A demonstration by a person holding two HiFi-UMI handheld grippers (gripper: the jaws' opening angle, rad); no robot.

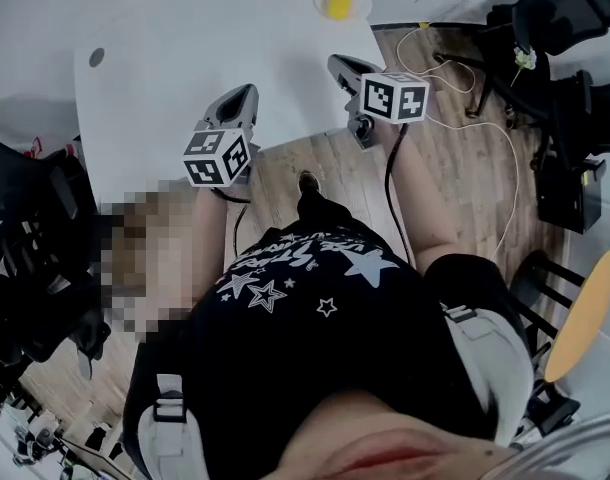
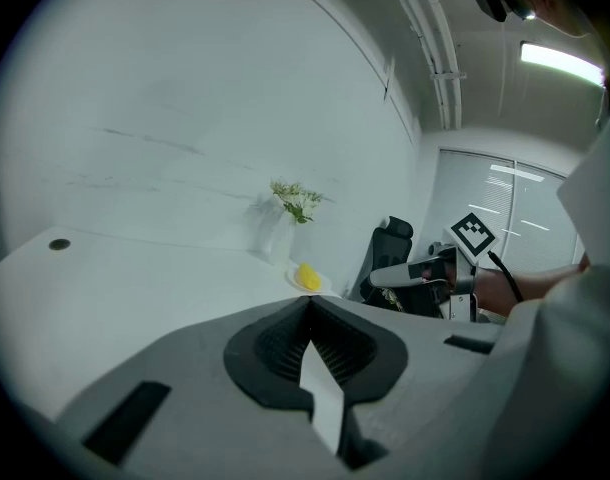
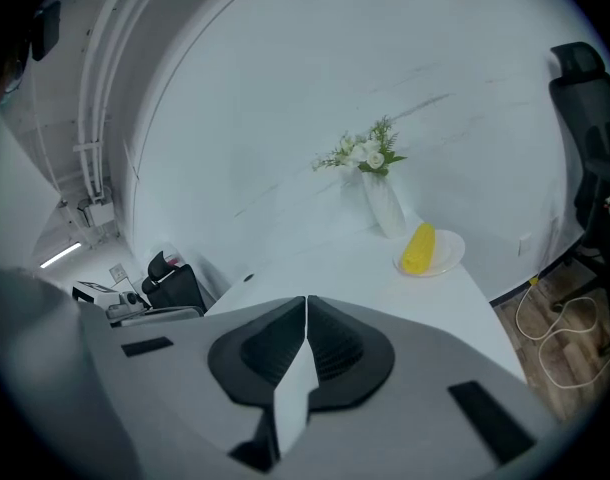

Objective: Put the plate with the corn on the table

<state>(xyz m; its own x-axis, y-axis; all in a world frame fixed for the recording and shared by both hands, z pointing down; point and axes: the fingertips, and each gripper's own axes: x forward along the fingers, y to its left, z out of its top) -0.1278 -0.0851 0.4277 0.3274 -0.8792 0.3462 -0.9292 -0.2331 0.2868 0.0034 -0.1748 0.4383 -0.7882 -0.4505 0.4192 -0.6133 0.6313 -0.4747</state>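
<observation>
Both grippers are closed, jaws together, nothing btwn them. L gripper (image 1: pixel 243 96) is held over the table (image 1: pixel 175 38) just inside its near edge, tips aimed toward the far side. Its own view shows the two dark ribbed pads meeting along one seam. R gripper (image 1: pixel 341 66) is held by the table's near right corner, level w/ the L one and well apart from it. Its own view shows the same closed seam. Each marker cube faces up toward the head cam.

Plate (image 3: pixel 449 256) w/ the corn (image 3: pixel 418 248) sits on the table at the far right corner, close to the right edge. Corn is yellow and lies across the plate, which is white and shallow. Neither gripper touches the plate; both are well short of it, w/ bare tabletop btwn.

Just beside the plate, toward the far edge, stands a white vase (image 3: pixel 385 204), upright, w/ small white flowers (image 3: pixel 363 154) and green stems. A round dark grommet (image 1: pixel 96 57) sits in the tabletop near the left edge, well apart from the plate.

Off the table's right edge: wood floor (image 1: pixel 455 168) w/ loose light cables (image 1: pixel 505 168), and a black office chair (image 1: pixel 560 8) past the far right corner. Person's black shirt w/ star print (image 1: pixel 315 288) fills the lower part of the head view.
</observation>
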